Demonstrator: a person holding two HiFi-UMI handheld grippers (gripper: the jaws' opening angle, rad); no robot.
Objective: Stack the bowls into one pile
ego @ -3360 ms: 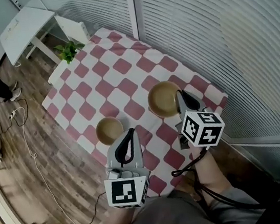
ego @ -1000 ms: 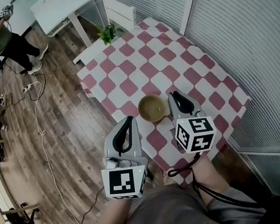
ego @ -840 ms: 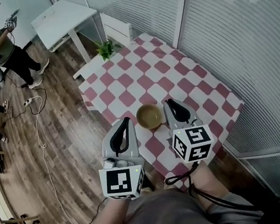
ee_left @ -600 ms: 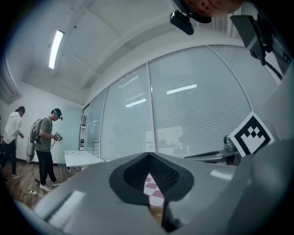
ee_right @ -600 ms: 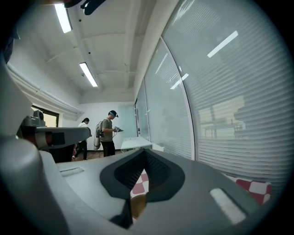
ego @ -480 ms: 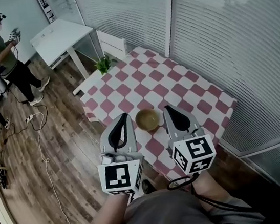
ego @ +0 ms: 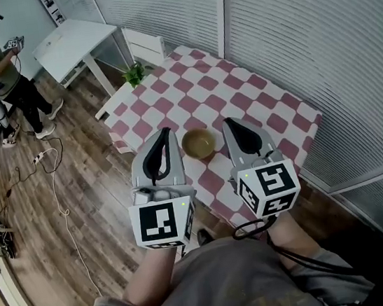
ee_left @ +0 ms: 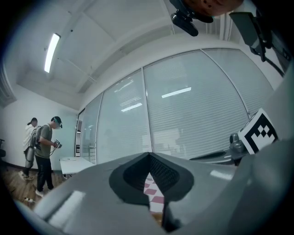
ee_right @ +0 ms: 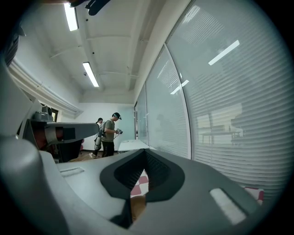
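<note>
In the head view, hovering with the left gripper point(ego: 164, 131) and the right gripper point(ego: 229, 121) either side of the bowls point(ego: 199, 143), piled by the near left edge of the checked table point(ego: 240, 87). In the left gripper view, clenched tip to tip on nothing. In the right gripper view, likewise clenched and empty, a tan sliver of bowl below.
</note>
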